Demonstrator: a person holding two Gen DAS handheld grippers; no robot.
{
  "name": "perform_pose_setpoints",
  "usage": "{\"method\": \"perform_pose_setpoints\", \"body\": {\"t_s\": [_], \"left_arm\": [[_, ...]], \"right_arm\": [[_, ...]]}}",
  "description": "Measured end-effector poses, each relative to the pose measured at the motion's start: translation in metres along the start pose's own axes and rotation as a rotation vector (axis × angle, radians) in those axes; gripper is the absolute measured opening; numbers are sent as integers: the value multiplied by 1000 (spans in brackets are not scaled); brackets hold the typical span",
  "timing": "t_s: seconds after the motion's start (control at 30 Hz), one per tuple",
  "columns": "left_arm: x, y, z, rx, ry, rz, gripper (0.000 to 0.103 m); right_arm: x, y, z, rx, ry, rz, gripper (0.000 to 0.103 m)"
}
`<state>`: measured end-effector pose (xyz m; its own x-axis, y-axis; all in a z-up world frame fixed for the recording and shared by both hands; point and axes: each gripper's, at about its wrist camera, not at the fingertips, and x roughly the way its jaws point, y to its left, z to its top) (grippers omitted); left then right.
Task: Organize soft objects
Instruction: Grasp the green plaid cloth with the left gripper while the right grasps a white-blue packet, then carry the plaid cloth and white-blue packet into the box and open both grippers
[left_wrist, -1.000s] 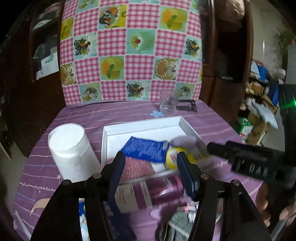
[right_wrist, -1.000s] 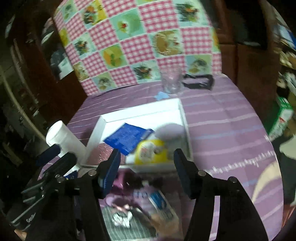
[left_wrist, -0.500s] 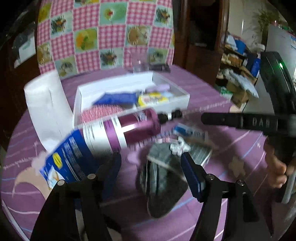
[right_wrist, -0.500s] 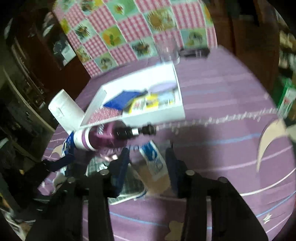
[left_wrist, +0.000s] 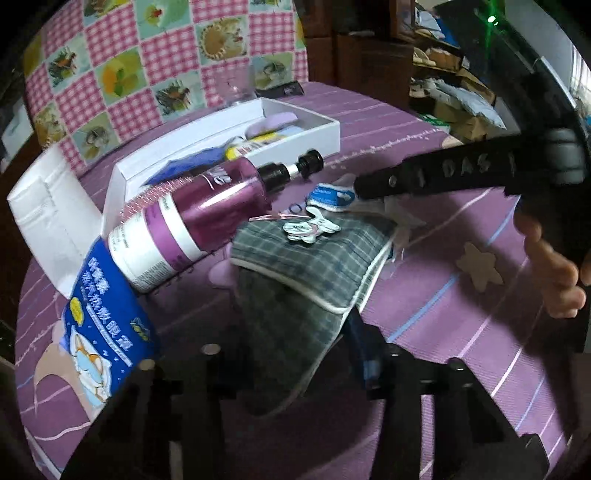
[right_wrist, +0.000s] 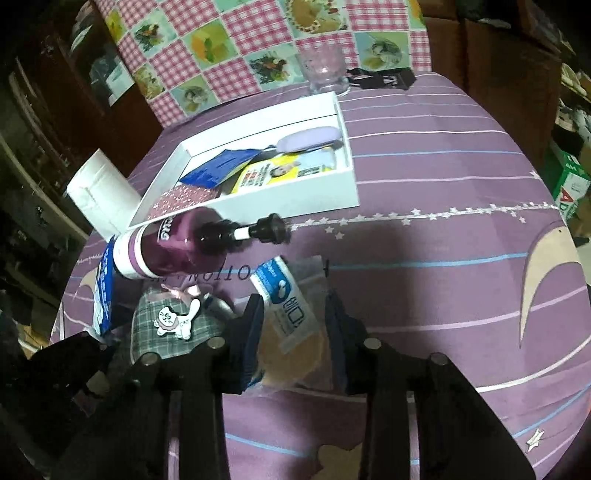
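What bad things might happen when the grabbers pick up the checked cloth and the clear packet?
The purple bottle lies on its side against the checked cloth; lifting the cloth might roll it. The left hand-held gripper is closing on one corner, so the cloth may slip. The right hand-held gripper could crumple the clear packet.

Both claws angled downward, jaws closing.
Left claw (left_wrist: 295, 354) straddles something; right claw (right_wrist: 295, 325) too; a bare hand (left_wrist: 554, 273) grips its handle.
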<state>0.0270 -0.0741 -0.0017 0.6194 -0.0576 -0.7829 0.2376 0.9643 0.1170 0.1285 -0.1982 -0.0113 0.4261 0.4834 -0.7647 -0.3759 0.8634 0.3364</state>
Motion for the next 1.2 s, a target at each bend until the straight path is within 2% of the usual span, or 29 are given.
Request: {"method": "perform_pose_setpoints", "body": {"t_s": [0.03,0.07,0.23,0.33,0.4,0.57,0.73,0.9,1.03,1.2], "left_arm": [[0,-1,0,6,-3,22,29],[-1,0,0,4,-1,37,26],[-3,5,0,-19,0,52,22],[-4,9,1,-32,-4,64,22],[-5,13,3,-51,-5,70,22],[-9,20,4,-86,-21,55,21],[-18,22,6,-101,-62,44,21],[-28,28,8,-138,-116,-27,21],[-34,31,11,-153,-142,-30,21],[-42,52,27,-236,-163,-41,21]], "right_arm": [[1,2,-1,-12,0,-8,36],[2,5,-2,-23,1,-17,36],[11,16,-6,-88,10,-73,35],[13,17,-7,-105,3,-109,25],[12,13,-7,-90,1,-98,22],[5,7,-4,-53,-17,-67,21],[-18,8,-1,-24,-87,-1,21],[-29,15,0,-13,-119,70,21],[-30,22,1,-14,-131,75,21],[-40,26,16,20,-146,129,21]]}}
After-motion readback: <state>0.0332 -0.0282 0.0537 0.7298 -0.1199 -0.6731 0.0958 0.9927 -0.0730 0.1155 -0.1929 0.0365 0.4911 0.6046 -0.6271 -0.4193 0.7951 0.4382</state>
